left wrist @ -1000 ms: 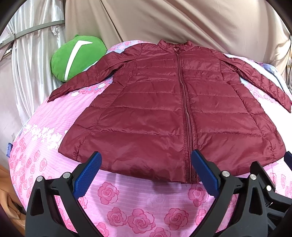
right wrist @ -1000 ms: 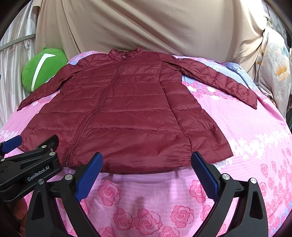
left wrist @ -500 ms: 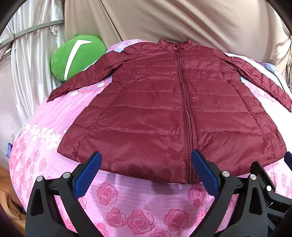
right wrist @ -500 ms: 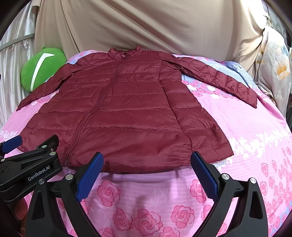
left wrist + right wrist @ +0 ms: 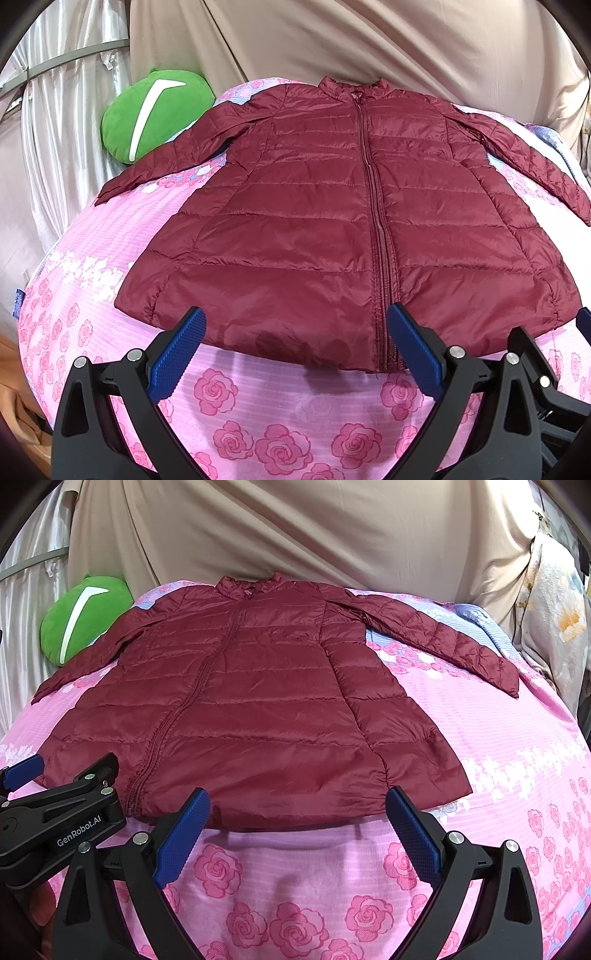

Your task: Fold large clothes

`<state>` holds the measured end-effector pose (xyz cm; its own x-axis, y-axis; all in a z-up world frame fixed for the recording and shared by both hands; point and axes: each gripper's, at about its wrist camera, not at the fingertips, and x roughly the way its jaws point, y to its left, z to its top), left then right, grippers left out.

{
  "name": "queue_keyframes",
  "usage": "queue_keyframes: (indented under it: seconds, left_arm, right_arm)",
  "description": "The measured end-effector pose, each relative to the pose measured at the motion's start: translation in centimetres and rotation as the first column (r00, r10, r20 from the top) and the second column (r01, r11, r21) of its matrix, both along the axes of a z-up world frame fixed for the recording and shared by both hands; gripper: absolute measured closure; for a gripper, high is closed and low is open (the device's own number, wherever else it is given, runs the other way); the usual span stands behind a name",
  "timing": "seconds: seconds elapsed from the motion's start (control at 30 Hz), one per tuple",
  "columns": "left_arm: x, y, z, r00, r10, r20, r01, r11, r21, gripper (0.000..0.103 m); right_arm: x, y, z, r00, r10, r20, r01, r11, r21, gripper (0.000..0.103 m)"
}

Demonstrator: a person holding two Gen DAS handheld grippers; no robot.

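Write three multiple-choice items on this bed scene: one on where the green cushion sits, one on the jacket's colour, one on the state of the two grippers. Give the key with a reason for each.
1. Where is the green cushion relative to the jacket?
A. Beyond the end of its left-hand sleeve, at the bed's edge
B. On top of the jacket's front
C. Below the hem, between the fingers

2. What colour is the jacket?
A. Navy
B. Dark red
C. Grey

3. What state are the left gripper and right gripper in?
A. Both shut on the hem
B. One open, one shut
C. Both open, holding nothing

Key: 1 A, the cushion lies past the sleeve by the curtain. 2 B, the quilted fabric is maroon. 3 C, each pair of blue pads stands wide apart just short of the hem.
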<state>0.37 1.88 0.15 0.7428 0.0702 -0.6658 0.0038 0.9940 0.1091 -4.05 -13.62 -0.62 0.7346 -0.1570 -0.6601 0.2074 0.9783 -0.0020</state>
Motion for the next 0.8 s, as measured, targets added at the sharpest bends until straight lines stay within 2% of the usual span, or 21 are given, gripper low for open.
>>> queue_keyframes:
  seconds: [0.3, 0.43, 0.5, 0.67, 0.8]
  left_arm:
    - [0.3, -0.3, -0.1, 1.0, -0.013, -0.012, 0.013, 1.0, 0.002, 0.007]
    - [1.2, 0.2, 0.9, 0.999, -0.053, -0.011, 0.053, 0.998, -0.041, 0.006]
    - [2.2, 1.0, 2.0, 0.999, -0.043, 0.015, 0.044, 0.998, -0.038, 0.006]
    - [5.9, 3.1, 3.6, 0.999, -0.023, 0.03, 0.025, 0.997, -0.074, 0.005]
    - [9.1, 4.1, 3.6, 1.0, -0.029, -0.001, 0.028, 0.994, -0.107, 0.005]
  right_arm:
    - [0.2, -0.2, -0.2, 1.0, 0.002, -0.007, -0.002, 1.0, 0.004, 0.007]
    - [1.0, -2.2, 0.3, 1.0, 0.012, -0.005, -0.012, 0.999, 0.052, 0.009]
    - [1.5, -4.8, 0.9, 1.0, -0.009, -0.002, 0.01, 0.997, 0.081, 0.009]
    - [3.9, -16.3, 2.5, 0.988, -0.155, -0.005, 0.153, 0.976, 0.156, 0.009]
    - [6.5, -25.8, 2.6, 0.947, -0.32, -0.005, 0.317, 0.936, 0.155, 0.009]
